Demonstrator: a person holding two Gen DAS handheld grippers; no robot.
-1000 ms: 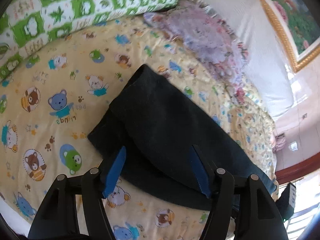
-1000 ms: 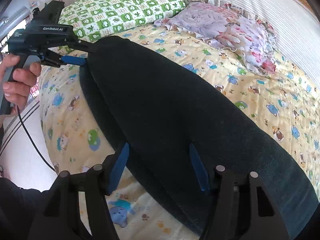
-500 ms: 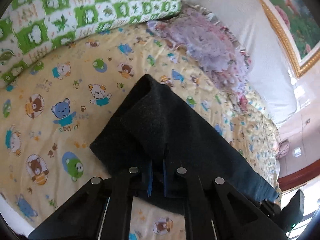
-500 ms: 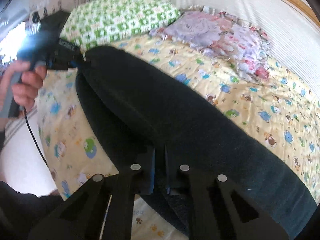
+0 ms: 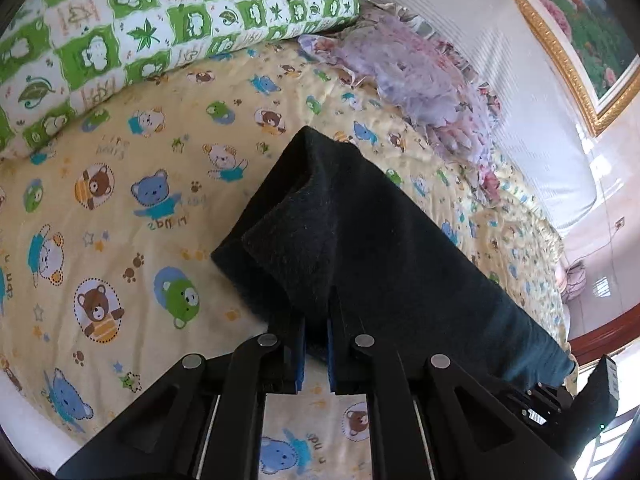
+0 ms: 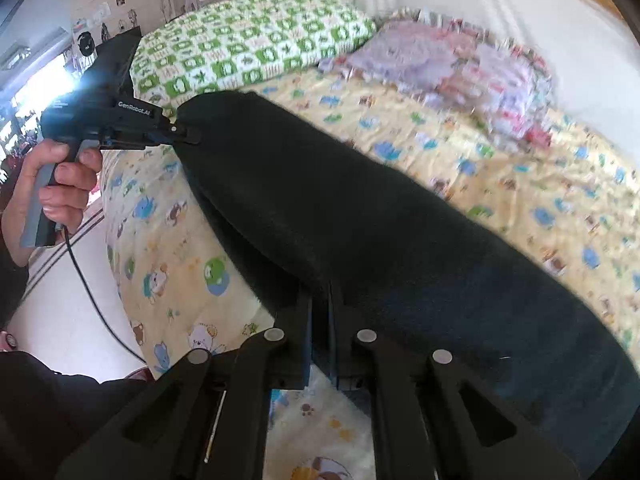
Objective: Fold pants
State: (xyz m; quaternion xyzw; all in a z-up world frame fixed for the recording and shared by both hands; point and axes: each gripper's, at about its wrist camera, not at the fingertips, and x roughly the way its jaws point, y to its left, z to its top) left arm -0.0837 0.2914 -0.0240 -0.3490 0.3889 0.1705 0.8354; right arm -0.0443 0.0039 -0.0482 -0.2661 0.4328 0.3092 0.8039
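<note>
Dark navy pants lie folded lengthwise on a yellow bear-print bedsheet. My left gripper is shut on the near edge of the pants at one end. My right gripper is shut on the near edge of the pants at the other end. In the right wrist view the left gripper shows at the far corner of the cloth, held in a hand, and the pants' near edge is lifted off the sheet between the two grippers.
A green-and-white checked pillow and a purple floral pillow lie at the head of the bed. A white headboard stands behind. The bed's edge and floor are at left in the right wrist view.
Both grippers were open over the pants' edge a second ago. They have closed on the cloth and raised its edge a little.
</note>
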